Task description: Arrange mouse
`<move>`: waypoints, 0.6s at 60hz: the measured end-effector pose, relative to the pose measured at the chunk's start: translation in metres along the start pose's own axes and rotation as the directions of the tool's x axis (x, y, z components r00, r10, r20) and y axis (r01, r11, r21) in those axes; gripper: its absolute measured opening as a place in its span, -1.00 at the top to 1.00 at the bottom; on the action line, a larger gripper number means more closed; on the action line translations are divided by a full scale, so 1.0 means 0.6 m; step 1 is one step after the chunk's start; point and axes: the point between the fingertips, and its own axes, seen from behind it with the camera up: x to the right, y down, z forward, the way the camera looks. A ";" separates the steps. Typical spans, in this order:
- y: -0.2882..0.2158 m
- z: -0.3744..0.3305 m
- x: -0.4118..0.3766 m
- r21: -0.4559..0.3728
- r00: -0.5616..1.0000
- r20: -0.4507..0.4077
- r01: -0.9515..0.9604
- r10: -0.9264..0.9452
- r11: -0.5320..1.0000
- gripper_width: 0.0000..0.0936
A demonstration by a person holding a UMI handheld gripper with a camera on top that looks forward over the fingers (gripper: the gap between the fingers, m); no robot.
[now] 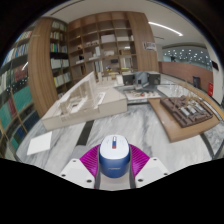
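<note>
A white and blue computer mouse (113, 157) sits between my two fingers, its nose pointing away from me. Both magenta pads (92, 162) press against its sides, so my gripper (113, 165) is shut on the mouse. It is held above a marbled grey-white table top (70, 135). The underside of the mouse is hidden.
A white architectural model (85, 103) stands on the table ahead to the left. A wooden tray with a dark model (190, 115) lies ahead to the right. A white sheet (40, 143) lies left of the fingers. Tall bookshelves (100, 45) fill the back.
</note>
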 end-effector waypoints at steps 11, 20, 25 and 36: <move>0.147 0.059 -0.055 -0.162 0.999 -0.013 0.040 -0.043 0.986 0.18; 0.151 0.068 -0.054 -0.171 0.992 -0.011 0.121 -0.124 0.978 -0.10; 0.166 0.055 -0.064 -0.238 0.991 0.066 0.127 -0.114 0.963 -0.54; 0.139 -0.043 -0.043 -0.212 0.986 0.167 0.016 0.020 0.977 -0.78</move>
